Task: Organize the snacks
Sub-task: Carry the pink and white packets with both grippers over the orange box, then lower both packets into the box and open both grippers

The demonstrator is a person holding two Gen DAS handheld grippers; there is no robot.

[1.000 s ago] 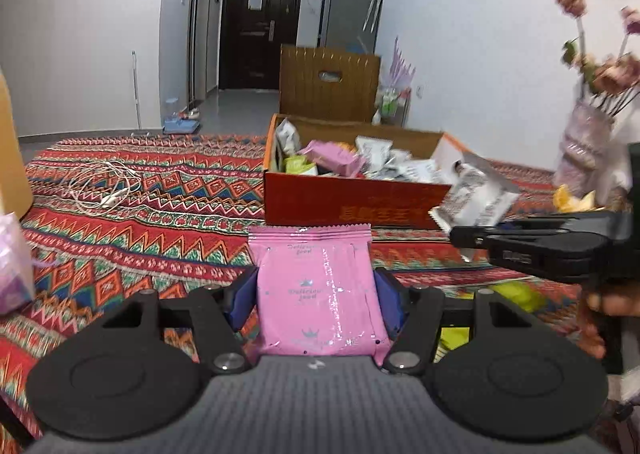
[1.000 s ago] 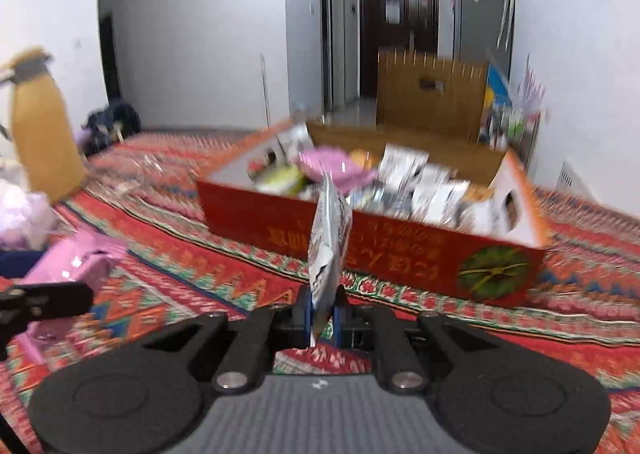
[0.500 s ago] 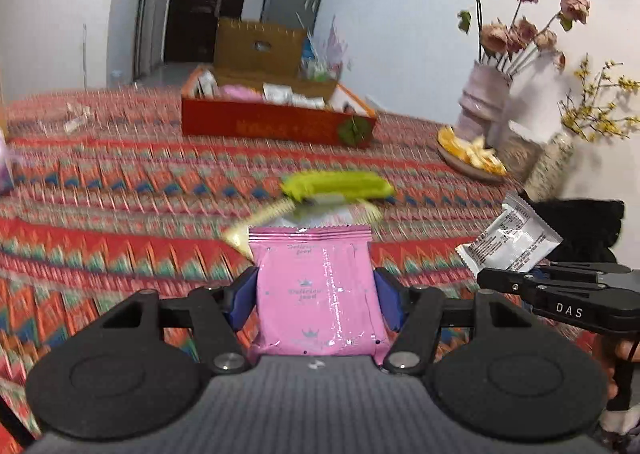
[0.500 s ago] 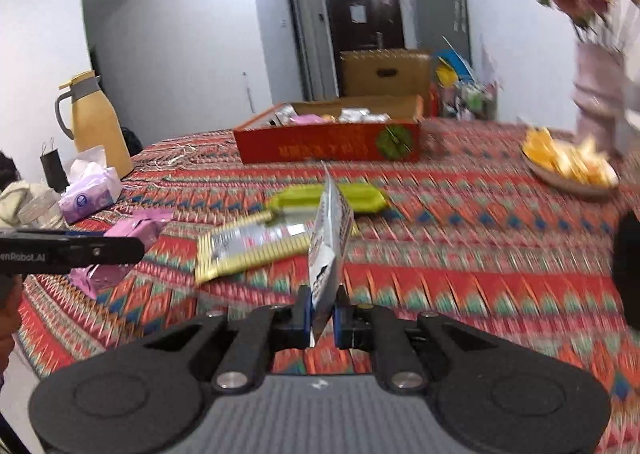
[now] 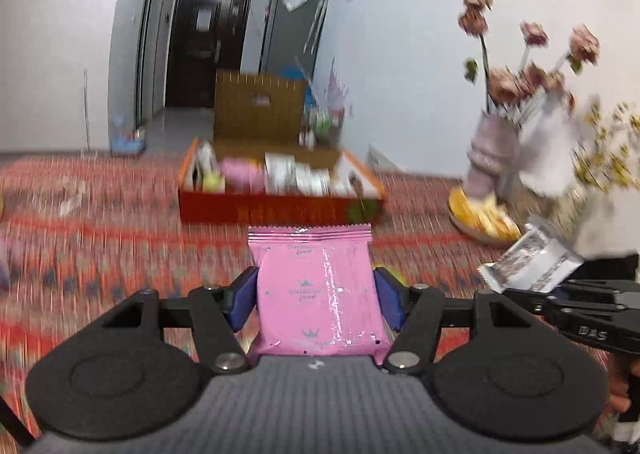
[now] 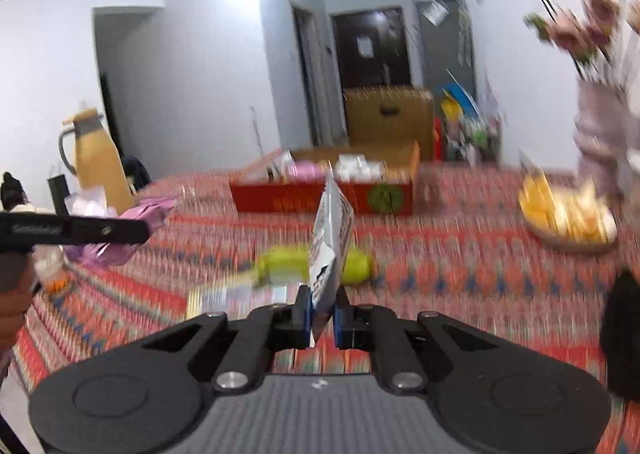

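My left gripper [image 5: 316,296] is shut on a pink snack packet [image 5: 316,278], held flat across its blue pads above the table. My right gripper [image 6: 322,314] is shut on a white and silver packet [image 6: 330,230], gripped edge-on and standing upright. Each gripper shows in the other's view: the right gripper [image 5: 520,291] with its packet [image 5: 532,260] at the right, the left gripper [image 6: 136,232] with the pink packet [image 6: 140,214] at the left. Ahead on the patterned tablecloth sits a red open box [image 5: 280,210] holding several packets, also seen as the box [image 6: 280,200].
A green packet [image 6: 280,266] and a yellow-edged packet [image 6: 228,294] lie on the cloth before the box. A plate of orange fruit [image 6: 568,218] and a vase of dried flowers [image 6: 600,142] stand at right. A tan thermos [image 6: 100,166] stands at far left.
One second ago the box was close in front of both grippers; half a second ago it was far off. Both views now blur and the box looks nearer again. Both packets stay gripped.
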